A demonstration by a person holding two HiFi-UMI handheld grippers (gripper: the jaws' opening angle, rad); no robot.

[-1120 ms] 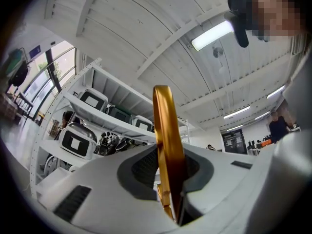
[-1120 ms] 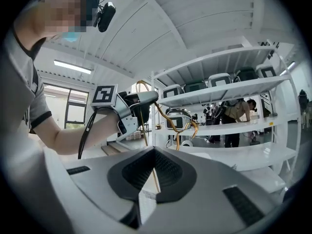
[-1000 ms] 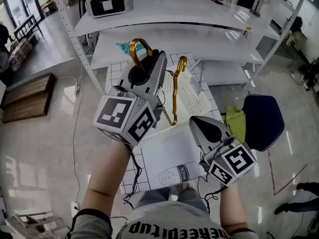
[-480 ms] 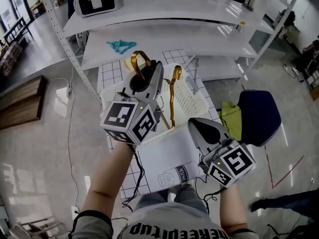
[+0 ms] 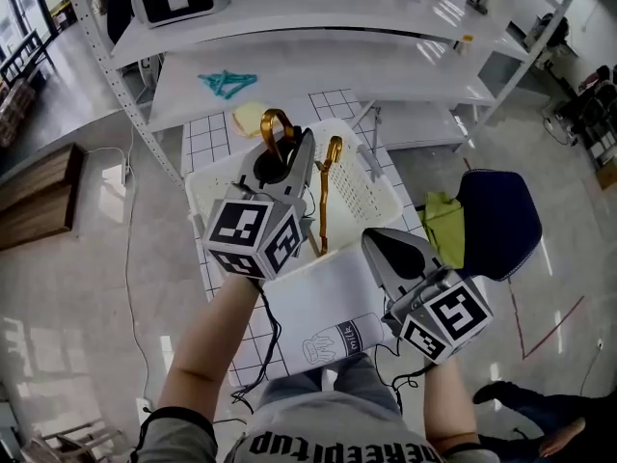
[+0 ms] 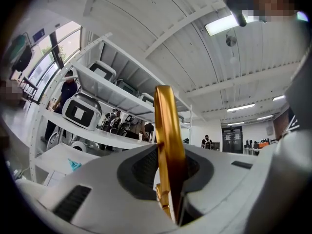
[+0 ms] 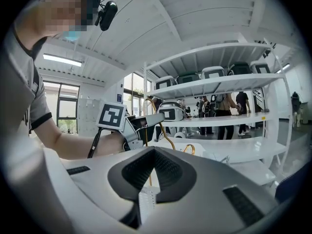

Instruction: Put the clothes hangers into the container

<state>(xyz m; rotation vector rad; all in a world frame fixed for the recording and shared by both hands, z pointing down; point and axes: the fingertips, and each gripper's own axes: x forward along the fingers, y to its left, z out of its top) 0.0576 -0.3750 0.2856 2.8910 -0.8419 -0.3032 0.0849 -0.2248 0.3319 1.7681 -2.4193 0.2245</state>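
My left gripper (image 5: 301, 143) is pinching the gold hanger (image 5: 322, 201) and holding it over the white basket (image 5: 378, 193). Its lower end looks like it dips inside, but that's hard to say from up here. The right gripper (image 5: 374, 239) is pressed together with nothing in it, just beside the basket. There are teal hangers (image 5: 229, 83) on the shelf behind.
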